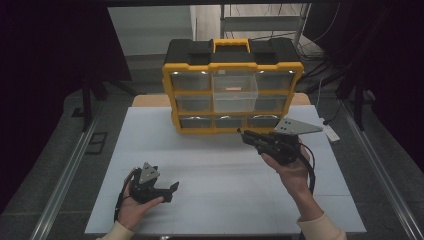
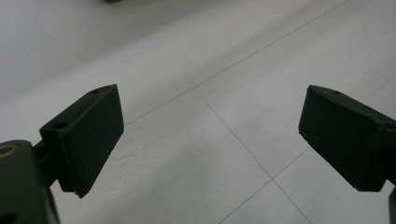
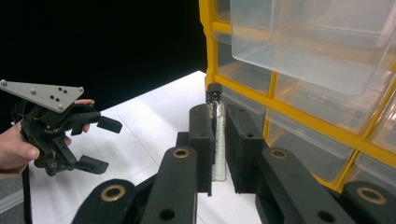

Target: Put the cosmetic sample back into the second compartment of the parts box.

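- Vial (image 3: 216, 135): small clear glass tube w/ black cap, standing roughly upright, being pinched between the pads of the right gripper (image 3: 219, 149). It is sitting in mid-air just in front of the cabinet's (image 1: 232, 65) lower rows, off the table (image 1: 220, 170).
- Handling, as a judgement: looking v. light, stiff, smooth and prob. slippery; glass, so fragile. A hard squeeze or a knock against plastic could be cracking it.
- Grip: jaws are closing narrow on the body, approx. mid-length, cap poking out above. That seems the right spot: the straight wall is giving the pads flat contact; taking it by the cap would be risking tilt or slip.
- Contents: cannot tell whether anything is inside.
- Drawer (image 1: 234, 91): one clear bin, centre column near the top, is jutting out from the yellow frame; a small orange-ish item is lying inside, too small to identify. It is hanging above and just beyond the vial in the right gripper view.
- Right gripper (image 1: 250, 136) in the high view: being held by a hand close to the cabinet's bottom row, pointing left.
- Left gripper (image 1: 167, 190): resting low over the near-left of the table, well apart from the cabinet; jaws are standing wide w/ nothing between them, bare white surface beyond.
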Demonstrator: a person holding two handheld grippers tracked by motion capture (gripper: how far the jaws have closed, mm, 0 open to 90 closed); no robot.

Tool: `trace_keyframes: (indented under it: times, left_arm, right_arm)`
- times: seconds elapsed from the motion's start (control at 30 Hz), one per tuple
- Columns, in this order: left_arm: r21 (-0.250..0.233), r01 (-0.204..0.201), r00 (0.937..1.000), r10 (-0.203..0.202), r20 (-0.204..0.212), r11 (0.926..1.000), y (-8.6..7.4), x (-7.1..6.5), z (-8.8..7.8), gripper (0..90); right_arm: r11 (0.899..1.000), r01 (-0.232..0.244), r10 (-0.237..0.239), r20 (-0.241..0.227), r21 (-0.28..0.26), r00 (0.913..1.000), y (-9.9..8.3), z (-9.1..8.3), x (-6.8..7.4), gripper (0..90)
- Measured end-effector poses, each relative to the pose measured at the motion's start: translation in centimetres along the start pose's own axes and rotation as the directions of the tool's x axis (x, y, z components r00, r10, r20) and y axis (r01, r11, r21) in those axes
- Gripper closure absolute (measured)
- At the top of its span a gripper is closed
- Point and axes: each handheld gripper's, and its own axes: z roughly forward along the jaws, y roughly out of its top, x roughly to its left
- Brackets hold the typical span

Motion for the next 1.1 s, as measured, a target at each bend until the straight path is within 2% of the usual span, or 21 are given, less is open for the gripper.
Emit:
trace_keyframes:
  times: [0.2,0.37,0.43,0.93,1.1]
  left_arm:
    - [-0.009,0.012,0.9999,-0.012,0.005,0.9999,0.1,0.2,-0.1,7.2]
    - [-0.014,0.009,0.9999,-0.009,0.007,0.9999,0.1,0.2,-0.2,7.3]
    - [-0.015,0.009,0.9999,-0.009,0.009,0.9999,0.1,0.1,-0.3,7.3]
    - [-0.006,0.009,1.0,-0.009,0.004,0.9999,0.1,0.2,-0.1,7.3]
    - [-0.008,0.012,0.9999,-0.012,0.005,0.9999,0.1,0.3,-0.2,7.3]
  right_arm:
    - [1.0,-0.008,0.008,-0.007,-0.013,0.9999,0.7,0.3,-0.2,81.6]
    - [1.0,0.004,-0.004,0.006,-0.021,1.0,1.8,0.1,-0.2,81.5]
    - [0.999,-0.002,0.002,0.006,-0.041,1.0,2.3,-0.1,-0.2,81.6]
    - [0.996,0.001,0.001,0.021,-0.086,0.9998,3.9,-0.6,-0.8,81.6]
    - [0.996,0.012,-0.009,0.029,-0.084,0.9995,4.4,-0.8,-0.8,81.5]
